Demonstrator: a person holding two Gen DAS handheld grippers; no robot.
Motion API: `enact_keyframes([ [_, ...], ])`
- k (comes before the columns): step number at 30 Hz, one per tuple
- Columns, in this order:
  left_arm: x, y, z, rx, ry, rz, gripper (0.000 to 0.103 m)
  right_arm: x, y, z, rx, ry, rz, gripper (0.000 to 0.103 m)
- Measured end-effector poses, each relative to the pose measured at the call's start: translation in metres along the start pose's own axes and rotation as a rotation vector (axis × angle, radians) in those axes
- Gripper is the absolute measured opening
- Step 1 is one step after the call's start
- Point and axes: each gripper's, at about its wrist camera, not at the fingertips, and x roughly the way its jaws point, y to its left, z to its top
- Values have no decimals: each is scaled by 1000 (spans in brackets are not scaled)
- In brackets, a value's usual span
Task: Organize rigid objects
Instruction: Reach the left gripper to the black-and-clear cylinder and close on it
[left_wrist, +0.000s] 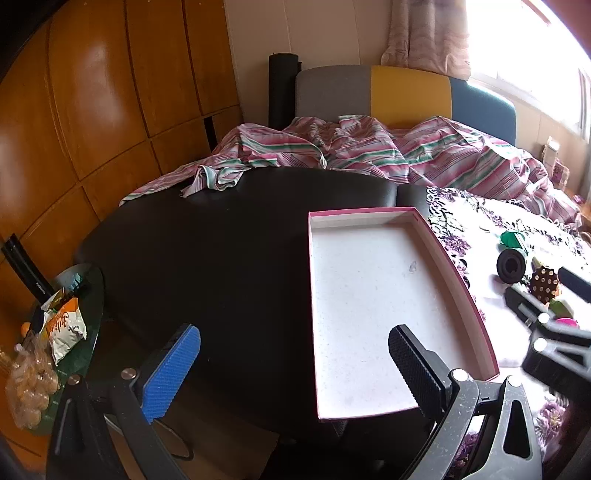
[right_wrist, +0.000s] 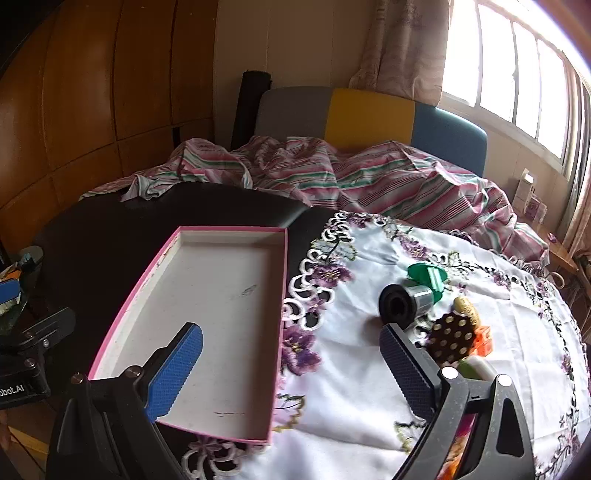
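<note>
Above the counter, both tools hover, tilted down.
Left gripper (left_wrist: 293, 369): jaws spread wide, nothing between them; over the near left edge of the pink box (left_wrist: 369, 295).
Right gripper (right_wrist: 291, 373): jaws spread wide, holding nothing; just right of the box.
Box: shallow, white inside, bare.
Objects: black cylinder (right_wrist: 404, 302), green piece (right_wrist: 428, 276), brown dotted item (right_wrist: 452, 338), orange block (right_wrist: 484, 339) clustered right of the box on the floral cloth (right_wrist: 351, 369).
Beyond box: striped bedding (right_wrist: 351, 177).
</note>
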Motion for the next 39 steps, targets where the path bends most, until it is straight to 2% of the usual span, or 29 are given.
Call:
enact_keyframes([
  [8, 1, -4, 0, 12, 10, -13, 103, -6, -41, 13, 25, -33, -60, 98],
  [20, 5, -18, 1, 29, 31, -141, 103, 1, -135, 20, 124, -39, -151, 98],
  [23, 9, -25, 3, 45, 55, -179, 103, 9, -167, 13, 190, -23, -144, 98],
  [25, 13, -32, 6, 50, 78, -222, 101, 10, -192, 5, 289, -31, -123, 98],
  [29, 17, -59, 16, 120, 83, -309, 101, 6, -239, -9, 543, -44, -87, 98],
  [32, 22, -88, 28, 184, 91, -364, 101, 2, -259, -17, 645, -62, -93, 98],
  [35, 30, -117, 41, 233, 109, -435, 101, 2, -267, -21, 696, -39, -89, 99],
  [39, 39, -169, 54, 353, 90, -478, 101, 1, -265, -19, 682, -31, -112, 99],
])
